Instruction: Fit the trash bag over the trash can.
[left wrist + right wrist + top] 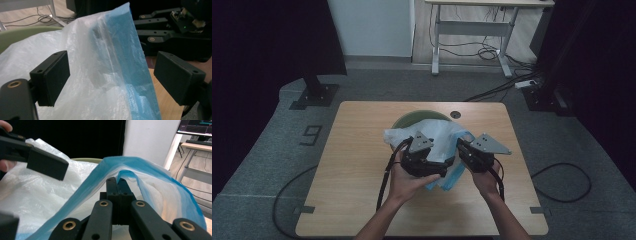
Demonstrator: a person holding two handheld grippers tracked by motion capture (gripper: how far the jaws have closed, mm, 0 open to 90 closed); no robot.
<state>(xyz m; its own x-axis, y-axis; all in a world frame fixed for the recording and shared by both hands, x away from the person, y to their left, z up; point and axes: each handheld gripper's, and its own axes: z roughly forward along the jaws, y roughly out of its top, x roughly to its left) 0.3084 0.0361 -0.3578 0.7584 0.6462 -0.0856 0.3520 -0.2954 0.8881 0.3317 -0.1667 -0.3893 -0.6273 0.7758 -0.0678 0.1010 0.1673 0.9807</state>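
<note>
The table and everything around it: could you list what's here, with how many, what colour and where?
plastic bag: one, translucent white with a blue edge, middle of the table, draped over the bowl
bowl: one, pale green, under the bag toward the table's far side
table: one, light wood, centre of the room
desk: one, pale frame, by the far wall, cables on the floor beneath
left gripper: one, black, fingers open either side of the bag
right gripper: one, black, fingers shut on the bag's blue edge
hands: two, holding the grippers, near edge
</note>
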